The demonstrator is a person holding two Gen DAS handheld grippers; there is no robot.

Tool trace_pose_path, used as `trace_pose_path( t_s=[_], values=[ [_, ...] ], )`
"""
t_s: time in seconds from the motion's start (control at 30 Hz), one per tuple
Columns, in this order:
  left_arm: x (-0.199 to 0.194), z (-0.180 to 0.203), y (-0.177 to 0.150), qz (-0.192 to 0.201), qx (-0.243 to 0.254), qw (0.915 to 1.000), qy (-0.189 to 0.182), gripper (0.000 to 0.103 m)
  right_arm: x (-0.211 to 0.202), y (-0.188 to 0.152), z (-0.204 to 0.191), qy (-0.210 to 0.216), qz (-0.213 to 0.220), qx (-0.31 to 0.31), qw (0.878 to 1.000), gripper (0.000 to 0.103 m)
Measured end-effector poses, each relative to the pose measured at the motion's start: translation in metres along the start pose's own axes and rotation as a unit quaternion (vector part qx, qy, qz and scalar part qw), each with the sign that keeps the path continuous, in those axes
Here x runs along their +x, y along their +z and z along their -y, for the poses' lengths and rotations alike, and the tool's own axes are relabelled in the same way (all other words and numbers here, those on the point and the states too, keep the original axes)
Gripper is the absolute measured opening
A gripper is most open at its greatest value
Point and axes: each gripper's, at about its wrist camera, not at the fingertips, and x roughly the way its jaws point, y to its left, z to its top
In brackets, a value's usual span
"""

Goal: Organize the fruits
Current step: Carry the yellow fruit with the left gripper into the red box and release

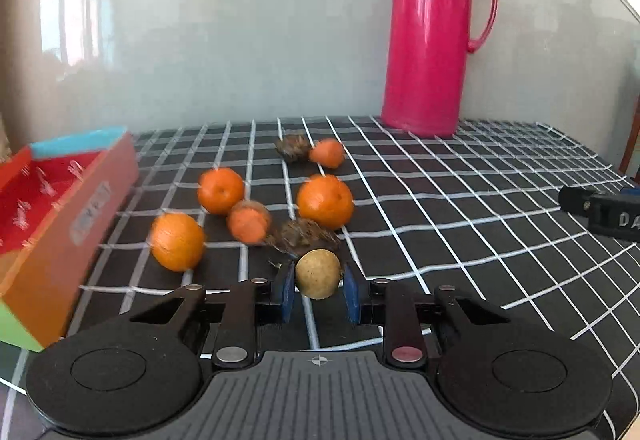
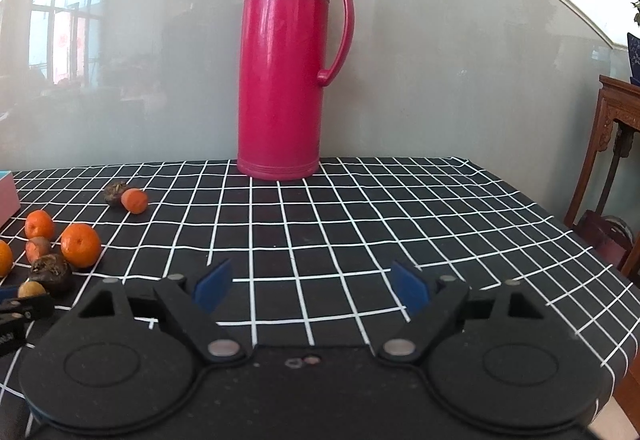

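Observation:
In the left wrist view my left gripper (image 1: 318, 290) has its blue pads on either side of a small yellow-brown round fruit (image 1: 318, 274), with small gaps showing, so it looks open around it. Behind it lie a dark brown spiky fruit (image 1: 306, 236), three oranges (image 1: 325, 201) (image 1: 221, 190) (image 1: 177, 241), and smaller orange-red fruits (image 1: 249, 221) (image 1: 327, 153). A colourful open box (image 1: 60, 224) stands at the left. In the right wrist view my right gripper (image 2: 310, 286) is wide open and empty over the checked cloth; the fruits (image 2: 80, 245) lie far left.
A tall pink thermos jug (image 2: 280, 72) stands at the back of the table against a glossy wall. The black cloth with white grid (image 2: 360, 224) covers the table. A wooden side table (image 2: 616, 144) stands off the right edge. The right gripper shows in the left view (image 1: 600, 208).

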Motion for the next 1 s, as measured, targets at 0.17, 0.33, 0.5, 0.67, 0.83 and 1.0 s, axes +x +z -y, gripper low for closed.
trace_pose_path(
  t_s=[0.17,0.33,0.5,0.67,0.83,1.0],
  values=[
    [-0.026,-0.026,0.004,0.051,-0.008,0.9979,0.038,0.026,0.0,0.0,-0.015,0.012,-0.001,-0.007,1.0,0.086],
    [-0.041,-0.063,0.005,0.07,-0.027,0.9942,0.076,0.026,0.0,0.001,-0.036,0.027,-0.003,-0.02,0.999,0.086],
    [-0.05,-0.091,0.003,0.071,-0.037,0.992,0.097,0.026,-0.004,0.002,-0.063,0.05,0.004,-0.024,0.998,0.086],
    [-0.06,-0.12,0.002,0.084,-0.057,0.9874,0.121,0.026,-0.007,0.0,-0.102,0.082,-0.001,-0.041,0.996,0.086],
    [-0.062,-0.152,0.0,0.087,-0.081,0.9807,0.155,0.026,-0.013,-0.003,-0.133,0.105,0.005,-0.069,0.992,0.086],
    [-0.061,-0.181,-0.004,0.076,-0.098,0.9744,0.187,0.026,-0.01,-0.002,-0.149,0.114,0.002,-0.074,0.991,0.086]
  ],
)
